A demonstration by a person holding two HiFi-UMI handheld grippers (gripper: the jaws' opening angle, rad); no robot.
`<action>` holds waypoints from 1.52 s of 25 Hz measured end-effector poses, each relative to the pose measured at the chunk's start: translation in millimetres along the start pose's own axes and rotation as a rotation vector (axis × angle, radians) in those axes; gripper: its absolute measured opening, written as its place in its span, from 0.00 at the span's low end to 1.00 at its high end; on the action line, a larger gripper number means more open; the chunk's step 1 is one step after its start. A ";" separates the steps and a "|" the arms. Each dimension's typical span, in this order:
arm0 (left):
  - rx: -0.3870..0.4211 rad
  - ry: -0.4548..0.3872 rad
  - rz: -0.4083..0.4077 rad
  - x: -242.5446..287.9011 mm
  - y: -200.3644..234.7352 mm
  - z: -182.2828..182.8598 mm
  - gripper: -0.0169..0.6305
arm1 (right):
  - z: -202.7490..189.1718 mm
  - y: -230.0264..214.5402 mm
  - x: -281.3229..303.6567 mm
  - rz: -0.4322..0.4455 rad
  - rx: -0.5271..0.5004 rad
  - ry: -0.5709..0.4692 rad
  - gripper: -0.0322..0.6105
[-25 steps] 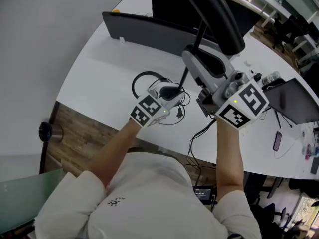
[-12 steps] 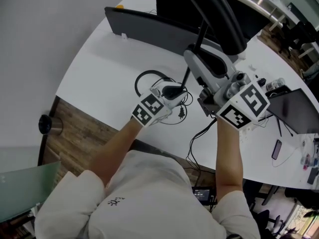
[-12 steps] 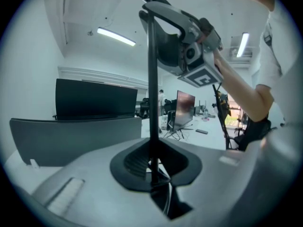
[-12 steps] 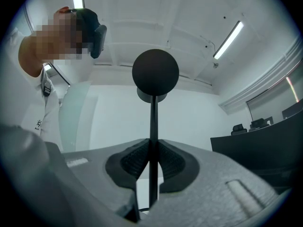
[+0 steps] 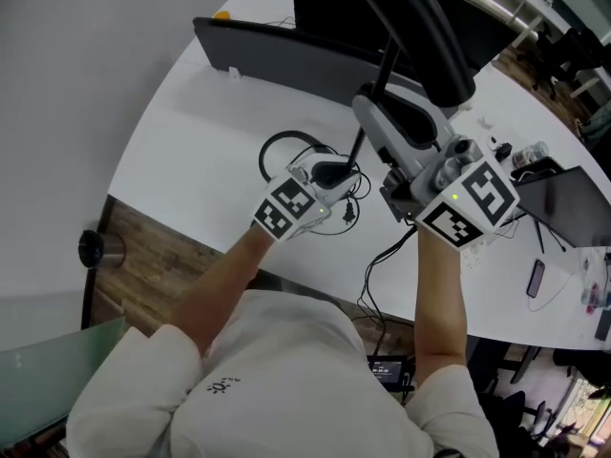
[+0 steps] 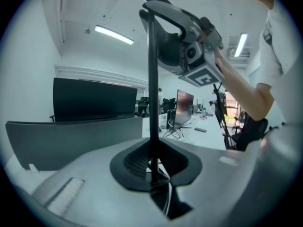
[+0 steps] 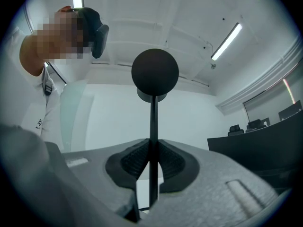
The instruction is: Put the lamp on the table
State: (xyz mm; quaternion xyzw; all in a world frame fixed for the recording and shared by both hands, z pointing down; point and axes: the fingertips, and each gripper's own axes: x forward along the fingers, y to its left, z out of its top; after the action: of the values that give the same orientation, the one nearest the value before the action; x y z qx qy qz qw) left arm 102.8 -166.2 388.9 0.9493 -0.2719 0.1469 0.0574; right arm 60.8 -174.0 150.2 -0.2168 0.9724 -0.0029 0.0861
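Observation:
The lamp is black, with a thin upright stem [image 5: 384, 72] and a long curved head [image 5: 420, 27] above the white table [image 5: 191, 151]. My left gripper [image 5: 325, 175] is shut on the lower stem [image 6: 152, 79], which runs straight up between its pads. My right gripper [image 5: 396, 122] is shut on the stem [image 7: 153, 141] higher up, below a black ball joint [image 7: 155, 72]. From the left gripper view, the right gripper [image 6: 191, 48] shows clamped near the lamp head. A black cable loop [image 5: 282, 151] lies on the table by the left gripper. The lamp's foot is hidden.
A dark grey divider panel [image 5: 286, 57] and a black monitor [image 5: 334, 3] stand at the table's far side. A dark laptop [image 5: 573, 198], a phone [image 5: 535, 277] and small items [image 5: 520, 151] lie to the right. Loose cables [image 5: 382, 256] hang over the near edge.
Both grippers keep their hold on the lamp stem and have drifted only slightly together; the head camera has shifted a little.

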 end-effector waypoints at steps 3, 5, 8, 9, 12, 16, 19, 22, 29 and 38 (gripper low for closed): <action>0.007 0.002 -0.016 -0.2 6.7 -0.9 0.10 | -1.1 -4.8 5.9 -0.018 -0.001 0.000 0.12; 0.012 0.010 -0.027 0.4 11.7 -5.8 0.10 | -4.3 -7.2 9.2 -0.031 -0.002 0.005 0.12; 0.023 0.011 -0.041 1.6 19.9 -10.4 0.10 | -9.6 -9.7 14.8 -0.044 -0.006 0.010 0.12; 0.026 0.013 -0.046 2.3 22.5 -12.6 0.10 | -11.4 -10.7 16.8 -0.050 -0.007 0.012 0.12; 0.027 0.020 -0.062 2.5 30.9 -17.0 0.10 | -16.9 -14.3 24.8 -0.065 -0.013 0.023 0.12; 0.015 0.008 -0.076 7.3 39.8 -18.8 0.10 | -24.2 -20.1 30.6 -0.077 -0.024 0.034 0.12; 0.010 0.017 -0.085 11.5 42.3 -26.6 0.10 | -33.3 -22.3 31.3 -0.086 -0.028 0.044 0.12; 0.016 0.021 -0.090 16.3 51.5 -35.7 0.10 | -44.6 -27.6 36.5 -0.093 -0.033 0.052 0.12; 0.013 0.039 -0.101 26.6 66.3 -59.5 0.10 | -69.4 -41.8 43.8 -0.117 -0.020 0.071 0.12; 0.021 0.046 -0.107 43.7 87.7 -74.6 0.10 | -88.3 -66.8 50.1 -0.137 -0.015 0.069 0.12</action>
State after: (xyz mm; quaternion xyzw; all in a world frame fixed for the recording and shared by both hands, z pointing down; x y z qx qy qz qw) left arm 72.9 -248.1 475.9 0.9595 -0.2177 0.1681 0.0613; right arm 29.3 -258.6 231.8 -0.2833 0.9577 -0.0092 0.0506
